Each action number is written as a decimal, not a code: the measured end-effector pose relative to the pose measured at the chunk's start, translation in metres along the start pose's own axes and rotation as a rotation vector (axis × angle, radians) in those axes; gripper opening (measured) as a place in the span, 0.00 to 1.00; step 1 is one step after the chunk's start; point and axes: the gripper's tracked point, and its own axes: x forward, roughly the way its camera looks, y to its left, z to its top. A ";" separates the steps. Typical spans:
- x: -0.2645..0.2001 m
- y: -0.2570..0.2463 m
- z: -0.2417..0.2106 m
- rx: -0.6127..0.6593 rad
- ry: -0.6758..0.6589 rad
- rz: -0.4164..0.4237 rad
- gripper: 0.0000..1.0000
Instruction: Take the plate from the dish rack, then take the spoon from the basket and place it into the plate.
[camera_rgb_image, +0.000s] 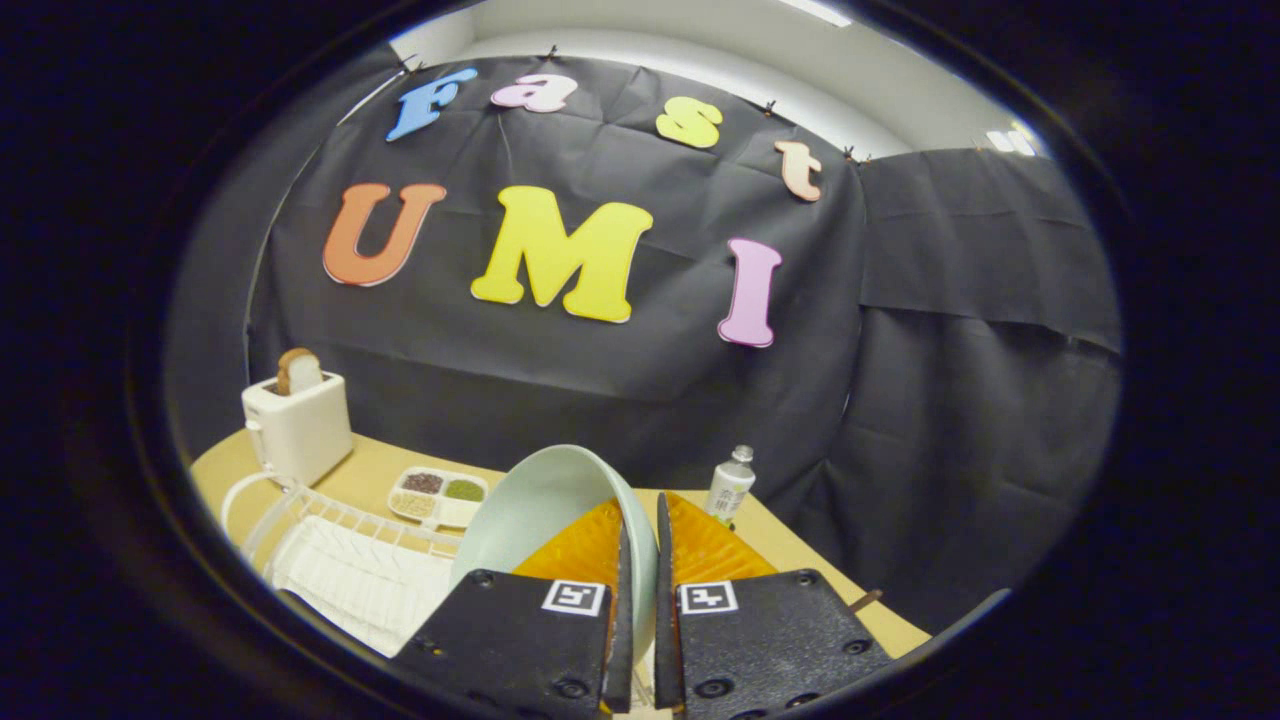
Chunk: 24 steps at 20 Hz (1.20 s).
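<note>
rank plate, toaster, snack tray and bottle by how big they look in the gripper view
1. plate, held edge-on between the tongs, enlarged by nearness
2. toaster
3. snack tray
4. bottle
Tray and bottle look close in size; that order is unsure.

The gripper fingers are closing on the rim of the pale green plate, and they are covering its lower right part, so the full outline is staying out of sight. The plate is in turn hiding part of the white dish rack, whose near end is running out of view. The compartment tray is holding fillings too small to identify. The small bottle is carrying a label too small to read, and a finger is hiding its base.
</note>
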 end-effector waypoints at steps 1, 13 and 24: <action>-0.010 -0.002 -0.001 0.018 0.000 0.017 0.13; -0.140 -0.025 -0.118 0.235 0.093 0.225 0.12; -0.141 -0.012 -0.222 0.323 0.299 0.287 0.12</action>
